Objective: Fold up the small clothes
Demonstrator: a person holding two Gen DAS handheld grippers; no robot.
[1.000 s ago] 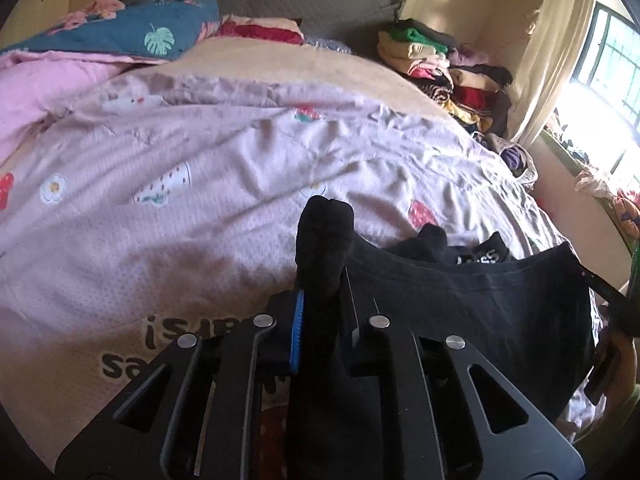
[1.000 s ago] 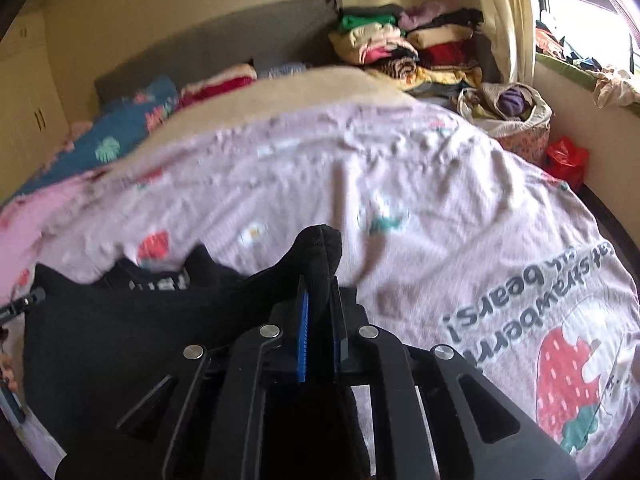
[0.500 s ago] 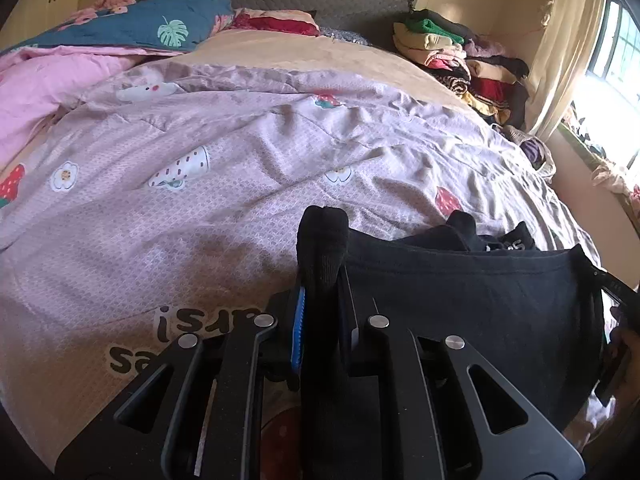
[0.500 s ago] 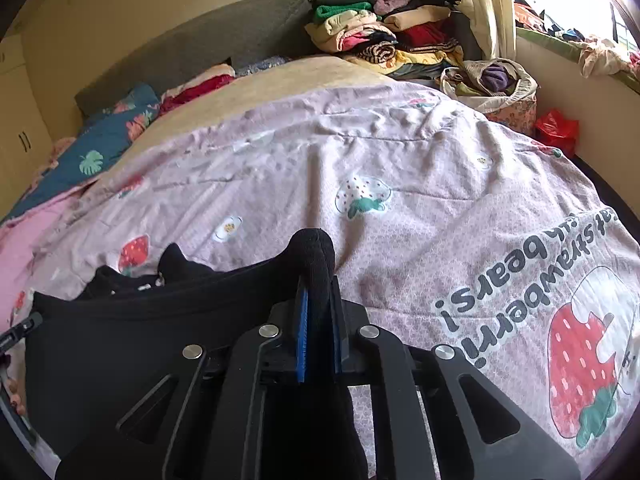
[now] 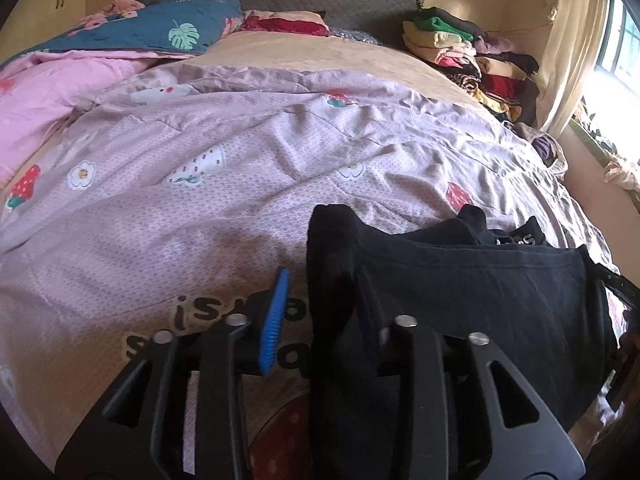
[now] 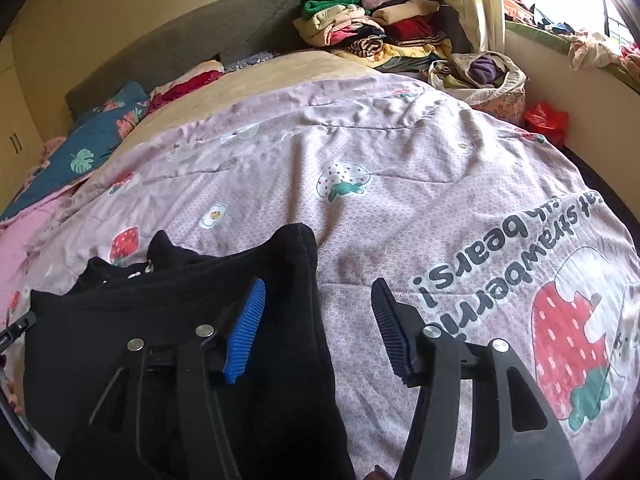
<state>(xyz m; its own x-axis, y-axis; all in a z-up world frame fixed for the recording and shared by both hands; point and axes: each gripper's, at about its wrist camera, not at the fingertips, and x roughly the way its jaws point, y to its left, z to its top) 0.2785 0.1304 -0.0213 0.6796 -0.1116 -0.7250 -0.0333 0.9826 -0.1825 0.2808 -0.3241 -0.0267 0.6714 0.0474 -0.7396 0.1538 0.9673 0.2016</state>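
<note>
A small black garment (image 5: 480,292) lies spread on the pink strawberry-print quilt (image 5: 224,184) at the bed's near edge. My left gripper (image 5: 320,316) is open; the garment's left corner drapes over its right finger, clear of the blue pad (image 5: 274,320). In the right wrist view the same garment (image 6: 160,320) covers the lower left. My right gripper (image 6: 316,332) is open, and the garment's right corner lies over its left finger with the blue pad (image 6: 244,332); the right finger (image 6: 390,332) is bare.
A stack of folded clothes (image 5: 464,52) stands at the bed's far right, also in the right wrist view (image 6: 368,36). A blue leaf-print pillow (image 5: 160,32) and pink blanket (image 5: 44,92) lie far left. A basket of clothes (image 6: 480,76) and a red bag (image 6: 546,120) sit beside the bed.
Both grippers were shut on the black garment's corners and have opened. The garment has come down onto the quilt, its corners still draped over the fingers.
</note>
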